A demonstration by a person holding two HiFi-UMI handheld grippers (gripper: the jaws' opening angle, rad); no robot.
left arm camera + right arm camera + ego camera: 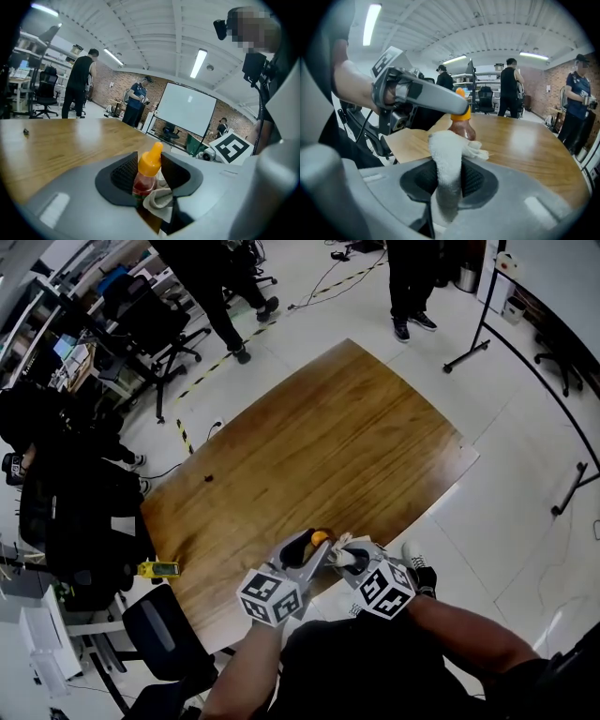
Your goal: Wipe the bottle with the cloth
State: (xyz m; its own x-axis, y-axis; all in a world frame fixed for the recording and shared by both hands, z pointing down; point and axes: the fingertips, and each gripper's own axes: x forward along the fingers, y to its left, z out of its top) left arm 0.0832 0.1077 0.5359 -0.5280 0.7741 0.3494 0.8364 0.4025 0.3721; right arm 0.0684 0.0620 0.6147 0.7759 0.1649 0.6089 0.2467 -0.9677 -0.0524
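Observation:
A small bottle with red contents and an orange cap is held upright between the jaws of my left gripper, which is shut on it. My right gripper is shut on a white cloth, whose free end lies against the bottle's brown-red body. In the head view both grippers meet over the near edge of the wooden table, the left gripper at left and the right gripper at right. The cloth also shows beside the bottle.
A small dark object lies on the table's left part. A yellow device sits by the table's near left corner. Black office chairs stand to the left. People stand beyond the far end.

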